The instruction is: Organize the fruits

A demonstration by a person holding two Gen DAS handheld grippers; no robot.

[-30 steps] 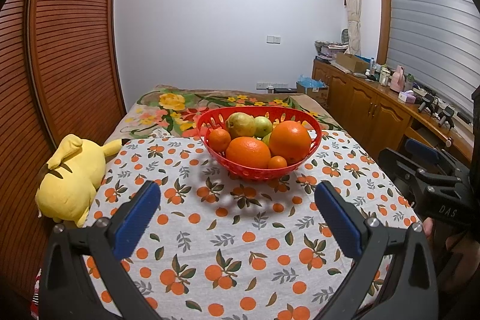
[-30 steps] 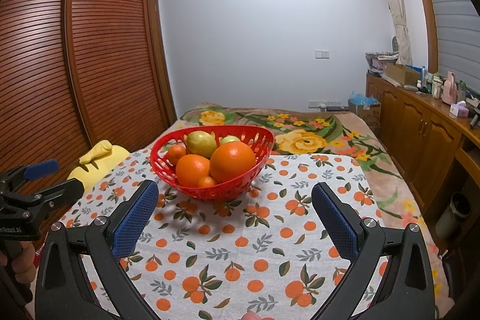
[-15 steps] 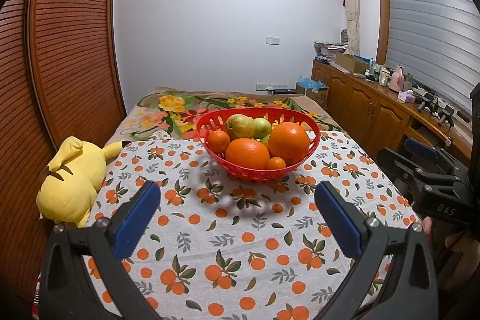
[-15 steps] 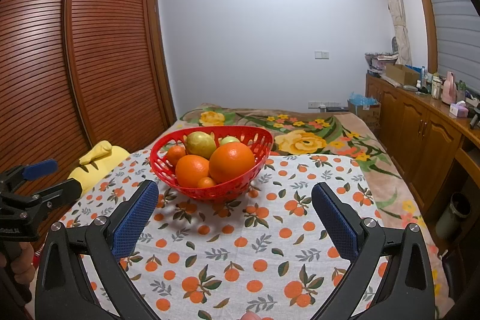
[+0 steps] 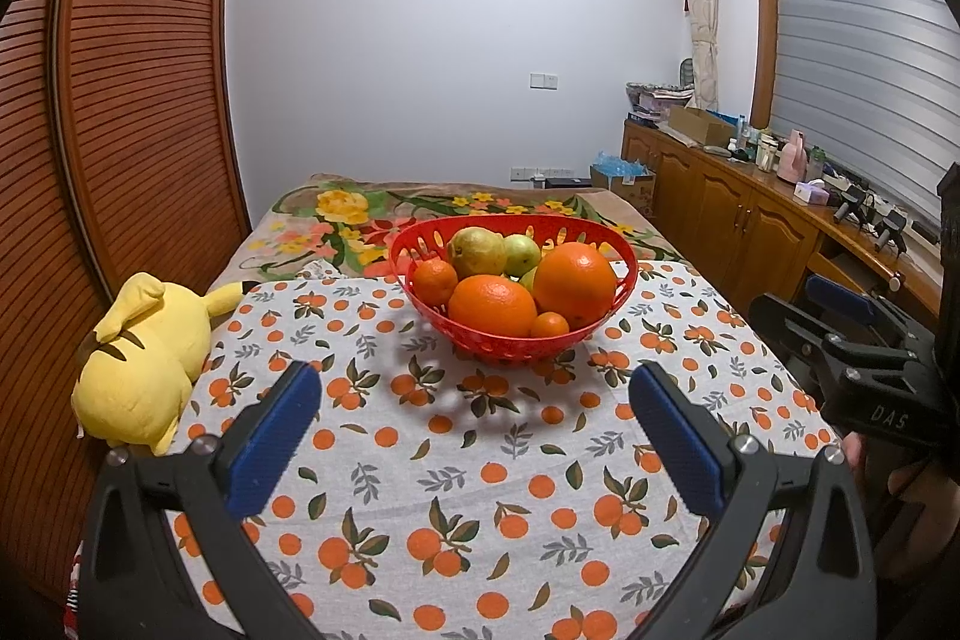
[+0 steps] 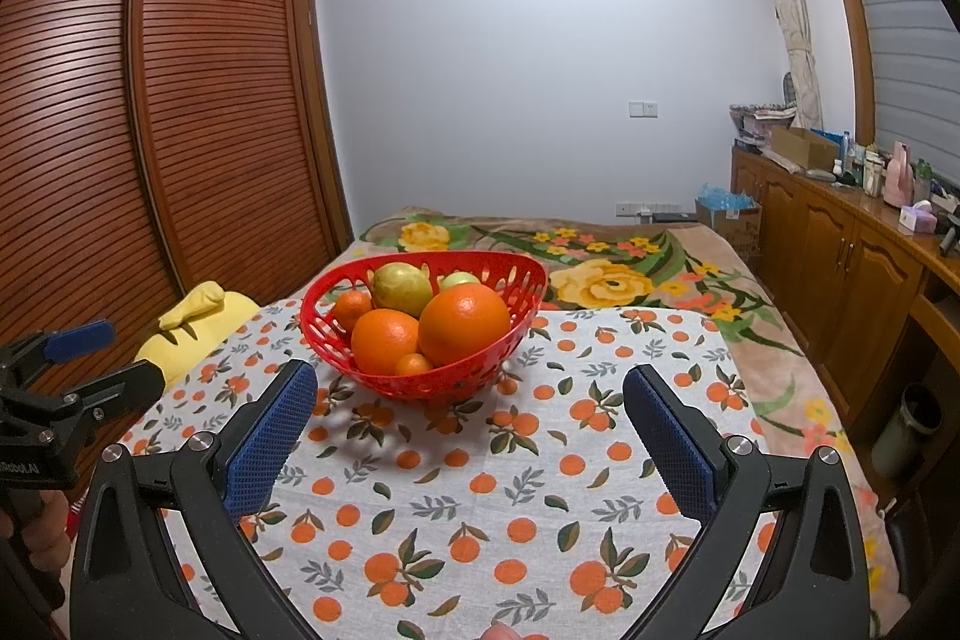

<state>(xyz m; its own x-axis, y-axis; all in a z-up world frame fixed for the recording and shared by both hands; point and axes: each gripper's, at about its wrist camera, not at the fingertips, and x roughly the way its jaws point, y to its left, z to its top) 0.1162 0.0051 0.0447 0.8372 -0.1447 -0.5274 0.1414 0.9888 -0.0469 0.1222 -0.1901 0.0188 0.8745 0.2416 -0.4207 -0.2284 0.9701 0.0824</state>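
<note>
1. Nearest, the left gripper (image 5: 474,418) and right gripper (image 6: 468,418) are hovering over the cloth (image 5: 480,460), jaws spread wide and holding nothing, both aiming at the basket (image 5: 618,292), likely squaring up for a reach.
2. Mid-table, the basket is sitting upright, keeping every fruit together: two oranges (image 5: 573,283), three mandarins (image 5: 435,281), one pear (image 5: 477,251) and what look like two green fruits (image 5: 522,251). No fruit is lying loose on the cloth.
3. At the far left edge, one plush (image 5: 141,364) is slumping.
</note>
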